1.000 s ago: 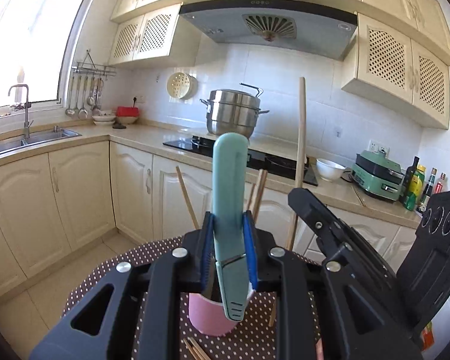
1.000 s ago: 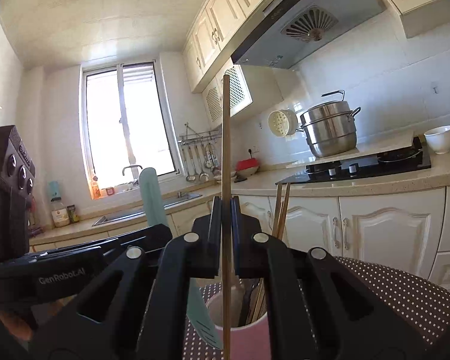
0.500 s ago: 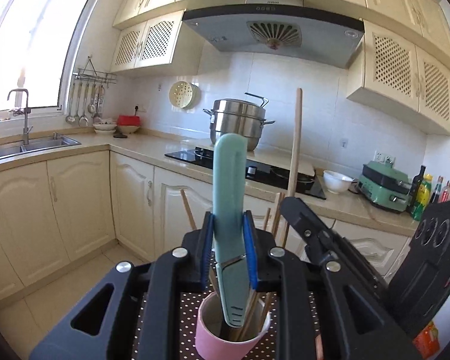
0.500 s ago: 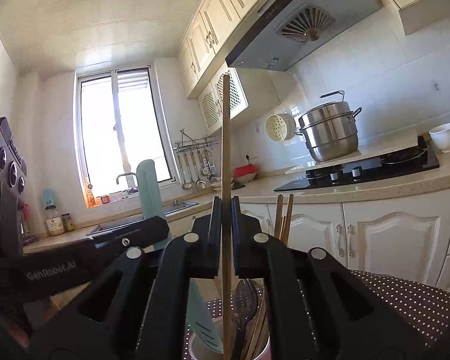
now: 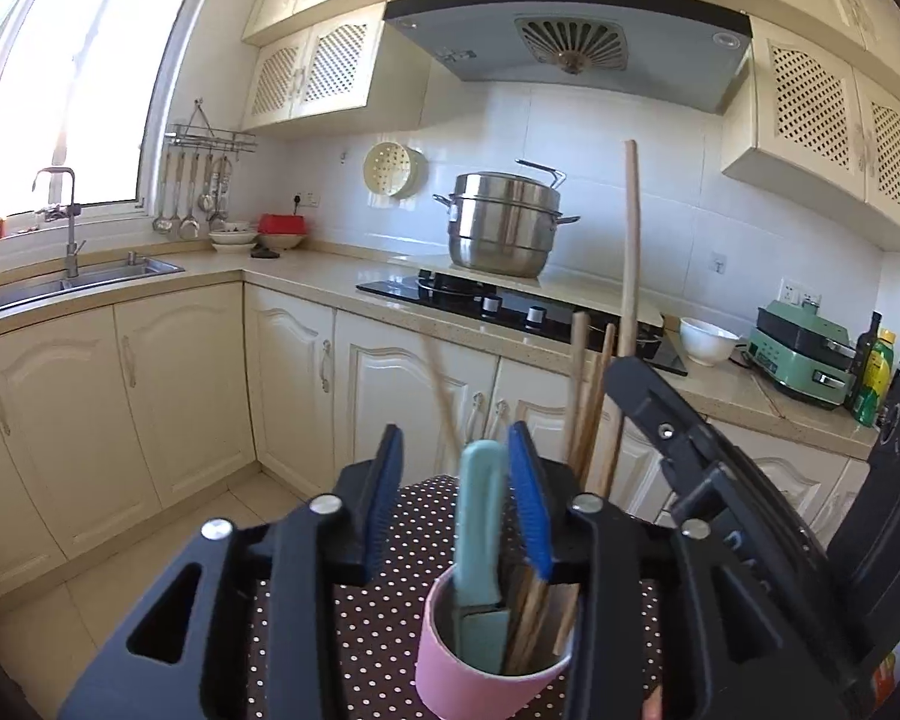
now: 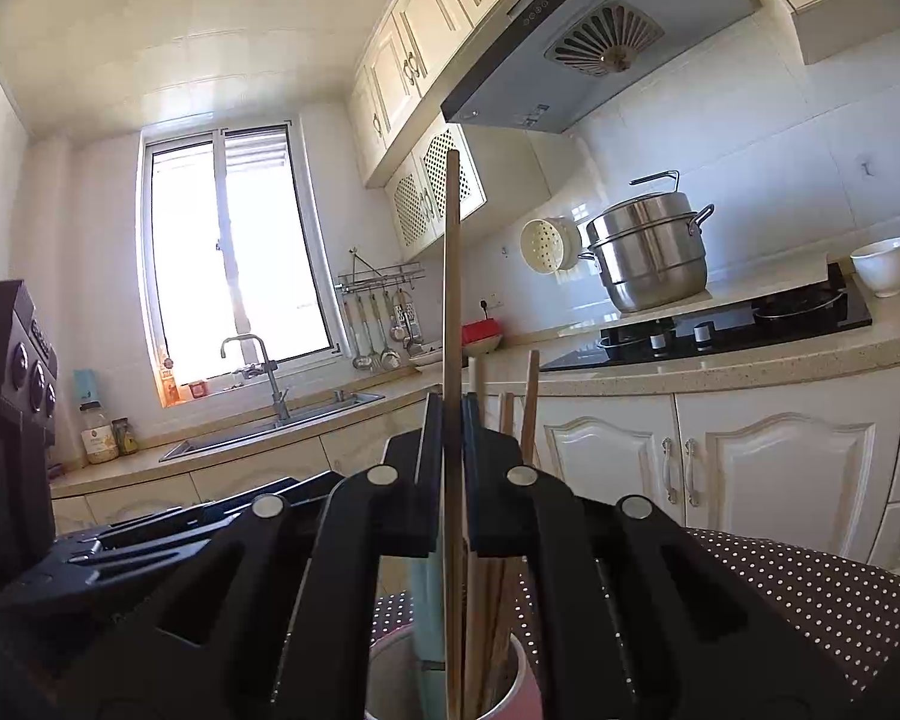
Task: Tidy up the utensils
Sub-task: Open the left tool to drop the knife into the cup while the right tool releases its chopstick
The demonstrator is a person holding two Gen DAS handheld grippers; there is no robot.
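Note:
A pink cup stands on the polka-dot tablecloth and holds several wooden chopsticks and a teal utensil. My left gripper is open; its blue pads stand apart on either side of the teal handle, which rests in the cup. My right gripper is shut on a long wooden stick, held upright with its lower end inside the cup. The stick also shows in the left wrist view.
Cream kitchen cabinets and a counter with a sink, a black hob and a steel steamer pot lie behind. A white bowl and a green appliance sit at the right.
My left gripper has opened and let go of the teal utensil, which has dropped down into the cup. The right gripper still grips the wooden stick, now lower in the cup.

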